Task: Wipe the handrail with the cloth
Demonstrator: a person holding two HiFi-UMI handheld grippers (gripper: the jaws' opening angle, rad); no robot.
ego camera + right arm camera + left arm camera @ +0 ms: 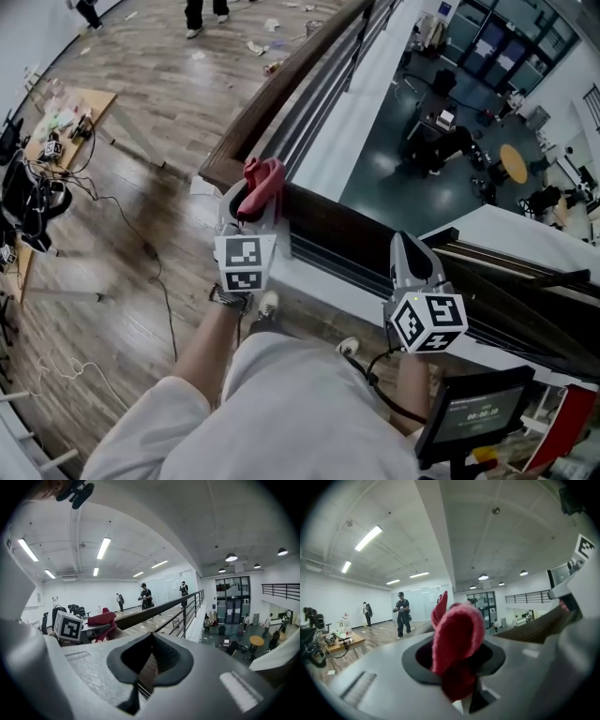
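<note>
Two handheld grippers are raised at a balcony railing, seen from above the person's own chest and arms. The left gripper has its fingers clamped on a red cloth, which sticks out past the fingertips in a bunched fold. The cloth sits right at the corner where the wooden handrail turns. One run of the rail stretches away ahead, and another passes to the right in front of the person. We cannot tell whether the cloth is pressing on the wood or only hanging just over it.

To wipe well, we judge that the left gripper should tip down until a broad part of the cloth lies on top of the rail. It should then slide along the run in long, even strokes under light pressure. The grip should be firm, because the fold is loose and could drag out.

The left forearm reaches forward from the body, with the gripper aimed outward and slightly up – its own view takes in the ceiling more than the rail. The right gripper is held near the closer run, well apart from the cloth. Its fingers are closed together on nothing – only the wood shows behind them.
</note>
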